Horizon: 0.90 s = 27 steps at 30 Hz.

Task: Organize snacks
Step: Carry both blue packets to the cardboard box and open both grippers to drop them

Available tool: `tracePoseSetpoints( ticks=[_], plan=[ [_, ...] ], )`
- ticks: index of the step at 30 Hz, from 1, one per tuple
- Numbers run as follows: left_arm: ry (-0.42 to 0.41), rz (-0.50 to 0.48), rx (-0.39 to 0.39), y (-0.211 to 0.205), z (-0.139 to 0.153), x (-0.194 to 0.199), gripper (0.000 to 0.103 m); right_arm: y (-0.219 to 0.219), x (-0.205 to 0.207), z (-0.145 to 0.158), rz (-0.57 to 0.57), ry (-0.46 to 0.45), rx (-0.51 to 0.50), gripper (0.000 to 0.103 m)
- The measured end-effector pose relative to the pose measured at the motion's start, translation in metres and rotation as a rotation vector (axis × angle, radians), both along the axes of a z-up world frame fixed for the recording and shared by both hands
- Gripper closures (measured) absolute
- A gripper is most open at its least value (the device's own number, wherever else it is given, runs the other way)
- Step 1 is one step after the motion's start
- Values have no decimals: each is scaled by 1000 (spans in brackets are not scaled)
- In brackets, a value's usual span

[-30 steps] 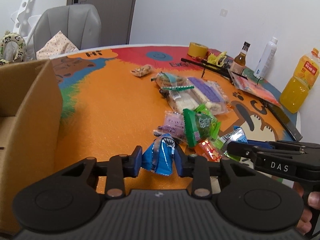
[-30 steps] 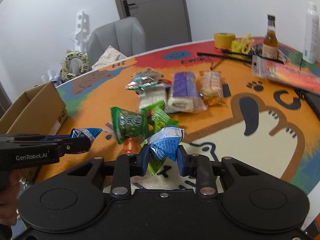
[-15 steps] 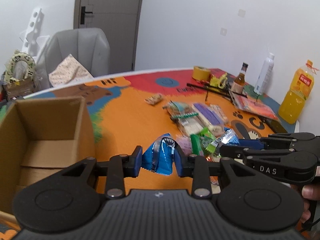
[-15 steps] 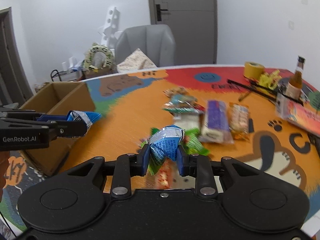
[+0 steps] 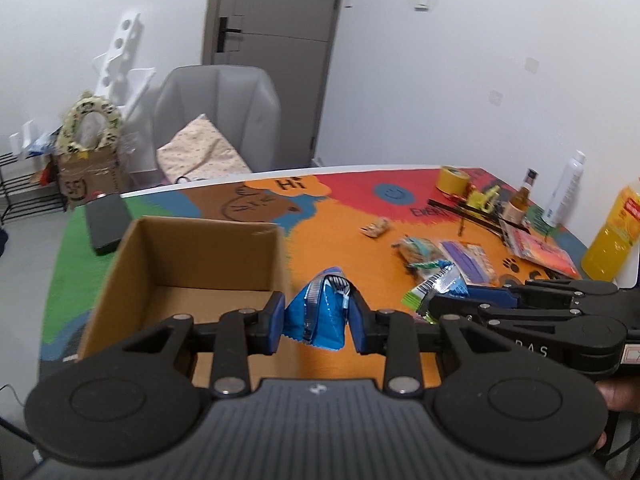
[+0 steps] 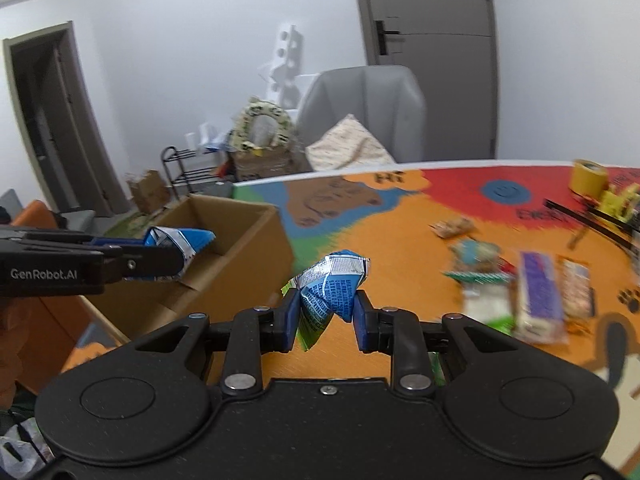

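Note:
My left gripper (image 5: 318,322) is shut on a blue foil snack packet (image 5: 320,316), held in the air just right of an open cardboard box (image 5: 192,256) on the table's left end. In the right wrist view that left gripper (image 6: 176,254) hangs over the box (image 6: 240,240) with its blue packet (image 6: 176,240). My right gripper (image 6: 326,318) is shut on a blue and green snack packet (image 6: 332,292); the same right gripper (image 5: 430,302) and its packet (image 5: 440,286) appear from the side in the left wrist view. The box looks empty inside.
Several more snack packs (image 5: 460,258) lie in the middle of the colourful cartoon table mat (image 5: 340,232). At the far right stand a tape roll (image 5: 452,178), a brown bottle (image 5: 520,200), a white bottle (image 5: 564,188) and an orange juice bottle (image 5: 612,236). A dark flat device (image 5: 106,222) lies behind the box. A grey chair (image 5: 216,120) stands behind the table.
Both grippers have risen and swung left from the snack pile toward the cardboard box, each keeping its packet. The box has come into full view with its inside showing.

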<state>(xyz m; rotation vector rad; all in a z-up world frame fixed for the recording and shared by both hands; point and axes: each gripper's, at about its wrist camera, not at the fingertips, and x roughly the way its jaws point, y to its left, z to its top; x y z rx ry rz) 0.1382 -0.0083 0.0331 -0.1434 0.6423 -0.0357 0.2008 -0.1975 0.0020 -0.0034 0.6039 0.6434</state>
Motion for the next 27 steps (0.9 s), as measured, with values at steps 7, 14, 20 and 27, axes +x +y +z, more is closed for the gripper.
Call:
tracePoseSetpoints(
  ticks=[7, 14, 20, 27],
  plan=[
    [28, 46, -4, 33, 3, 2, 71, 32, 8, 9, 49, 18, 37, 77],
    [44, 86, -15, 65, -1, 12, 71, 61, 16, 14, 81, 30, 57, 77],
    [70, 115, -24, 92, -11, 27, 71, 86, 28, 6, 86, 68, 80, 77],
    [96, 111, -47, 112, -25, 54, 70, 115, 46, -3, 106, 95, 42, 77]
  ],
)
